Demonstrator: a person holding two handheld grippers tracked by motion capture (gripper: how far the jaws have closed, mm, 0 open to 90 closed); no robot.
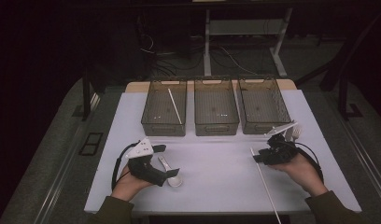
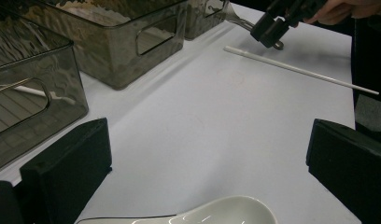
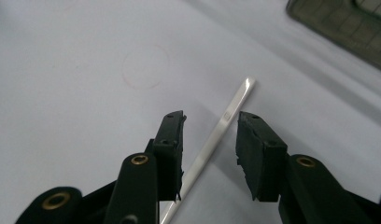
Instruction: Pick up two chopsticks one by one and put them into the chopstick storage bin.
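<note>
Chopstick (image 3: 212,140), white and slim, lies flat on the white surface (image 1: 216,172) between the two jaws of the right gripper (image 3: 209,140), which stand apart on either side of it without touching it. In the high view the same chopstick runs from just beside the right gripper (image 1: 261,156) down toward the near edge of the surface, its far tip close to the jaws. The left gripper view shows it as a long thin rod (image 2: 300,70) lying well ahead, with the right gripper hovering at its far end.

The left gripper (image 1: 167,170) sits low at the near left of the surface, its jaws spread wide. A white ceramic spoon (image 1: 172,177) lies between them, bowl toward the person's right; in the left gripper view the spoon's bowl (image 2: 226,213) rests on the surface midway between the two black jaws, clear of both.

Three dark, see-through bins stand in a row at the far side of the surface. The left bin (image 1: 164,123) holds a second white chopstick (image 1: 175,106) lying slantwise along its floor. The middle bin (image 1: 216,126) and the right bin (image 1: 263,123) stand just beside it.
</note>
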